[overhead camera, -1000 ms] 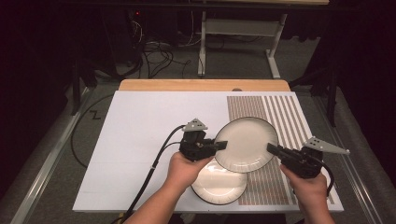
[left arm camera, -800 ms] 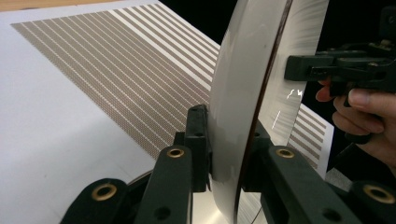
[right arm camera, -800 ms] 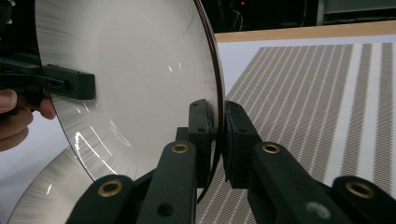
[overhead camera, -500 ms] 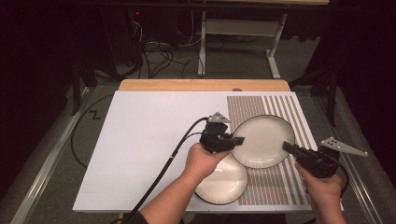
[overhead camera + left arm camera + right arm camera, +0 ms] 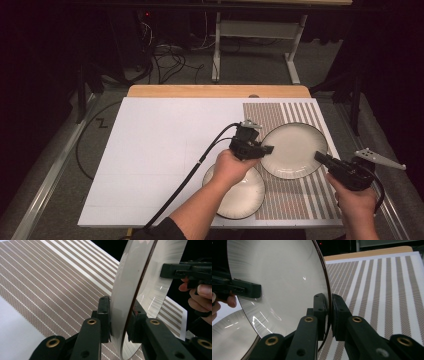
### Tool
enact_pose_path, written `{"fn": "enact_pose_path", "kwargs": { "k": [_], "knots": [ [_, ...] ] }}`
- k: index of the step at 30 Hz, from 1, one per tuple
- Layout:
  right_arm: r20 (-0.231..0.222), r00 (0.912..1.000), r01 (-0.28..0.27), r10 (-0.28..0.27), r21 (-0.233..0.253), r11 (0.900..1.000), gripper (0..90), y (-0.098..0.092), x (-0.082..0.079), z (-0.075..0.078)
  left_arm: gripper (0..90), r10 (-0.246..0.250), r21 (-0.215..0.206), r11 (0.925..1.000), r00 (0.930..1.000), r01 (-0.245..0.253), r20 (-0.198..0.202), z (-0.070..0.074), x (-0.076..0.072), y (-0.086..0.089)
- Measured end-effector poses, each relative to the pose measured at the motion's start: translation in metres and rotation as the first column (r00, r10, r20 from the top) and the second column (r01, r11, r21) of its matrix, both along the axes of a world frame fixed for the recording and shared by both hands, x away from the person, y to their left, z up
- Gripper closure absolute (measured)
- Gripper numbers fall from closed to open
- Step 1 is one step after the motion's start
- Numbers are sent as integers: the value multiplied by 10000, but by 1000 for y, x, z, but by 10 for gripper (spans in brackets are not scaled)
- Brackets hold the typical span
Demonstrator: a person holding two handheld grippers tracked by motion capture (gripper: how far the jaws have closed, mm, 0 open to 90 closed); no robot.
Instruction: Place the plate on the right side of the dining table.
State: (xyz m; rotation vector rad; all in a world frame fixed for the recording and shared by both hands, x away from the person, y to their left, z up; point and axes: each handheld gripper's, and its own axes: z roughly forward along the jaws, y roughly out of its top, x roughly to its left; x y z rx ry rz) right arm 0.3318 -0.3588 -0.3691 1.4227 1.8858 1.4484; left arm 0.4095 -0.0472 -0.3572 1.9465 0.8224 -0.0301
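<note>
Pinching opposite rims of the upper plate (image 5: 295, 150), our left gripper (image 5: 263, 149) and right gripper (image 5: 320, 157) hold it over the striped mat (image 5: 300, 200); no writing is legible.

Lighting's pretty uneven here: the white table (image 5: 165, 150) is lit bright from overhead while the floor and everything behind it drops off into near black. The high view is soft and a bit grainy, with faint shadows under the forearms. Both gripper views are sharper up close, and the upper plate (image 5: 279, 282) picks up streaky glare and small bright glints. The 2 black jaws at the bottom look a touch soft, and the stripes blur further off
</note>
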Motion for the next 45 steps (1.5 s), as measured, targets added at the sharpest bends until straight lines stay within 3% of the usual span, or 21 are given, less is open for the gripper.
{"fn": "enact_pose_path", "kwargs": {
  "k": [26, 36, 42, 43, 45],
  "knots": [
    [-500, 9962, 674, -712, -724, 9951, 858, -12, 9, -23, 720, 78, 389, 9992, 9976, -51, -693, -32, 26, -25],
    [-542, 9952, 766, -817, -910, 9929, 860, -12, 11, -28, 715, 172, 600, 9981, 9971, -127, -747, -36, 29, -28],
    [-512, 9956, 738, -785, -890, 9933, 861, -13, 11, -29, 712, 482, 873, 9952, 9976, -436, -507, -35, 30, -28],
    [-504, 9958, 714, -760, -871, 9936, 862, -13, 12, -29, 706, 572, 797, 9954, 9975, -538, -413, -34, 30, -28],
    [-462, 9961, 706, -747, -833, 9940, 862, -13, 12, -29, 608, 672, 641, 9958, 9974, -655, -259, -32, 30, -25]
  ]
}}
